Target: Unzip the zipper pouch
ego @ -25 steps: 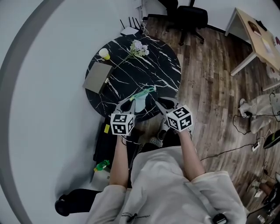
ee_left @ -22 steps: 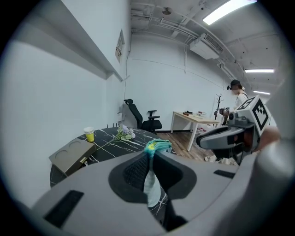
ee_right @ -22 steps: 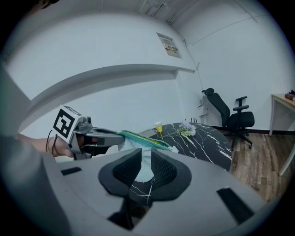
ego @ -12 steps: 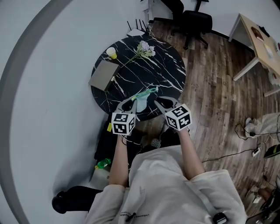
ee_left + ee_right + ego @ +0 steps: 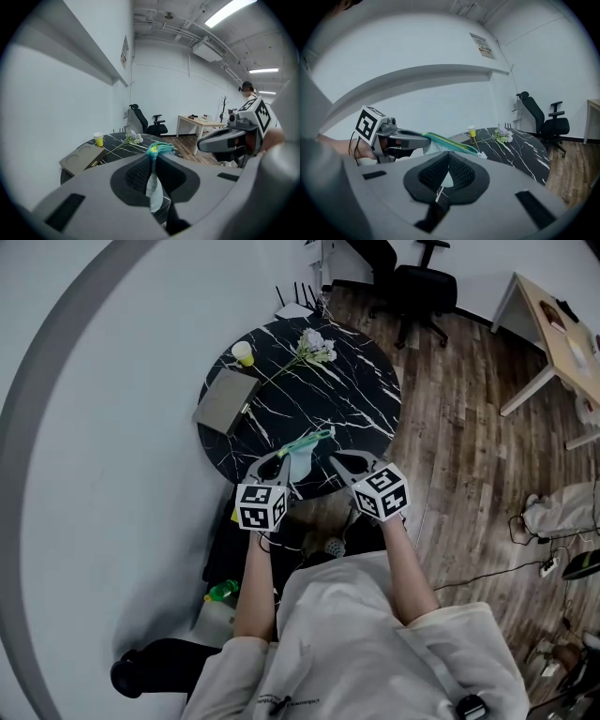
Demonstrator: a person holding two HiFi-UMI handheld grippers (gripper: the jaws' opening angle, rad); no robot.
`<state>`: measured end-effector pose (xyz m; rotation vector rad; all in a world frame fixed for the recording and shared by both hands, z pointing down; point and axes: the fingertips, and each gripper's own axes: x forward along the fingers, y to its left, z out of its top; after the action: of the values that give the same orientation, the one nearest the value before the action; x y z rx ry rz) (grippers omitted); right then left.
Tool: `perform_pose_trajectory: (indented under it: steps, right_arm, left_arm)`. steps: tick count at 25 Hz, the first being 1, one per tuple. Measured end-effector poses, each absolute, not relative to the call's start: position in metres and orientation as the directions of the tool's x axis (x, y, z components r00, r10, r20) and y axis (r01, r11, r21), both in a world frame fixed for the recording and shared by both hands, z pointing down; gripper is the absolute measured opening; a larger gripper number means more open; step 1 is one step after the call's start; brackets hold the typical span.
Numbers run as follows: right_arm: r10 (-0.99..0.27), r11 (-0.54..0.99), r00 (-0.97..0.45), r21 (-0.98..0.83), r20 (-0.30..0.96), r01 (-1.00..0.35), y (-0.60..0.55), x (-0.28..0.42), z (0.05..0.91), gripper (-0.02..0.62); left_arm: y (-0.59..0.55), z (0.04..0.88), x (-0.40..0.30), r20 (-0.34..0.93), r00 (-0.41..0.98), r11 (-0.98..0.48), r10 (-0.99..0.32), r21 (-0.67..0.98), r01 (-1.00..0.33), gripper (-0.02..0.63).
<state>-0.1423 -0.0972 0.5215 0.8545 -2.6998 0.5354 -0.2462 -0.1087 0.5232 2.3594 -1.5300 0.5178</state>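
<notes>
A pale zipper pouch with a teal zipper hangs over the near edge of the round table. My left gripper is shut on the pouch's top corner, and the cloth droops between its pads under the teal zipper end. My right gripper sits just right of the pouch. Its jaws have just been closing and now stand together. In the right gripper view the zipper runs from the left gripper across behind my shut right gripper. I cannot tell whether any cloth is pinched there.
The black marble table carries a cardboard cup tray, a yellow cup and a flower sprig. An office chair and a wooden desk stand beyond. A green bottle lies on the floor.
Both grippers and the pouch have drifted slightly along the table's near edge. The left grip on the pouch is unchanged.
</notes>
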Motion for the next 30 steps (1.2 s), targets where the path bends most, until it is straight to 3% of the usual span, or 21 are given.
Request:
perform_pose_trajectory:
  steps: [30]
  right_arm:
    - [-0.508,0.757,-0.770,-0.226,0.387,-0.613,-0.098,-0.133,0.526,0.006]
  left_arm:
    - [-0.109,0.523,-0.235,0.430,0.402,-0.425,-0.808,0.047,-0.904,0.044]
